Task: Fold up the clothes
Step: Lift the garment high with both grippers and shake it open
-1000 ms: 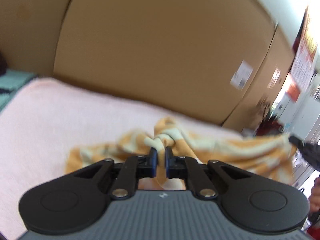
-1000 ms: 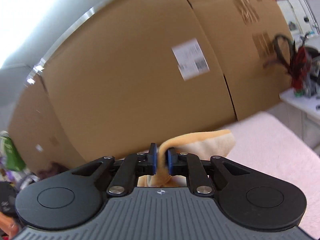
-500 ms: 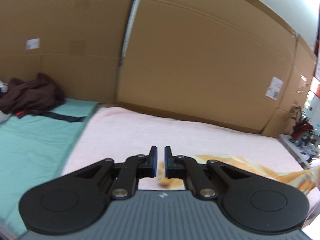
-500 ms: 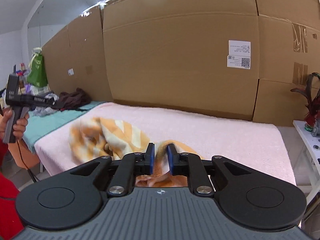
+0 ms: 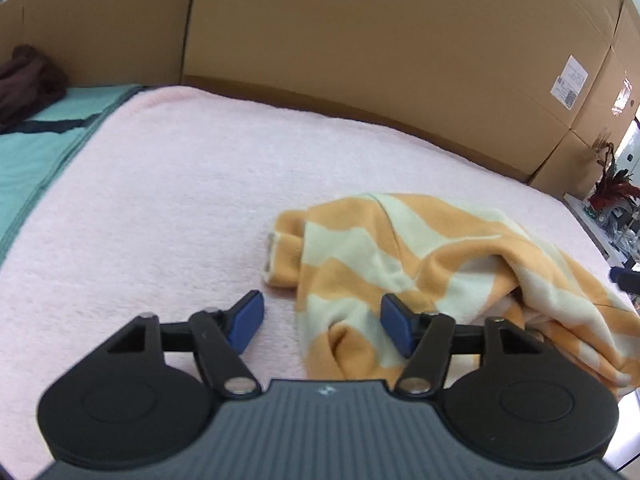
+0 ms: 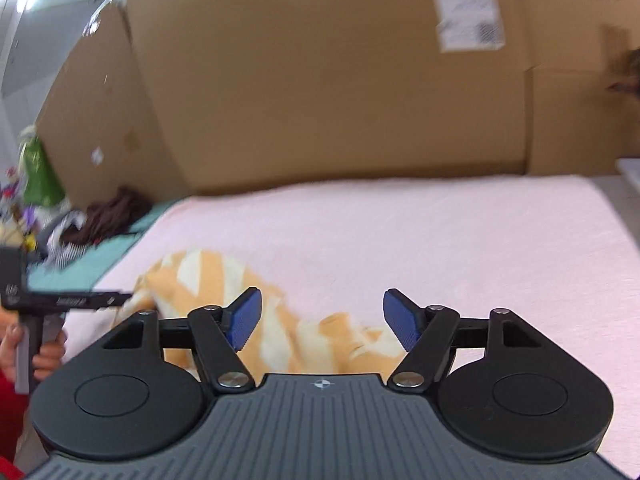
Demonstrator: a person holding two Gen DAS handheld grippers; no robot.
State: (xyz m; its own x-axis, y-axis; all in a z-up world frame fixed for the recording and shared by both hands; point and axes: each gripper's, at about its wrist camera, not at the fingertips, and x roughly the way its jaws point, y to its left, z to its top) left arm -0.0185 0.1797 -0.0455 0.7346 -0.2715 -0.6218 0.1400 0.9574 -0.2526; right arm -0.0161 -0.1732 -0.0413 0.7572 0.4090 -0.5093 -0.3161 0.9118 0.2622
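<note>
The striped garment (image 5: 404, 264), orange and cream, lies rumpled on the pink blanket (image 5: 168, 200) that covers the bed, toward its near edge, with a rolled cuff at its left end. The left gripper (image 5: 321, 322) hangs low over the garment's near left corner; its jaws are opening, the blue pads stand apart, and a fold of cloth lies between them without being pressed. The right gripper (image 6: 322, 318) is over the garment's other end, jaws likewise opening and wide, the cloth (image 6: 224, 280) lying below and between the pads, not clamped. In the right wrist view a hand (image 6: 44, 354) grips the left tool's handle at the left edge. Cardboard panels (image 5: 360, 32) stand behind the bed, and a dark heap of clothes (image 6: 112, 210) sits on a teal sheet (image 5: 36, 148) beside the blanket.
</note>
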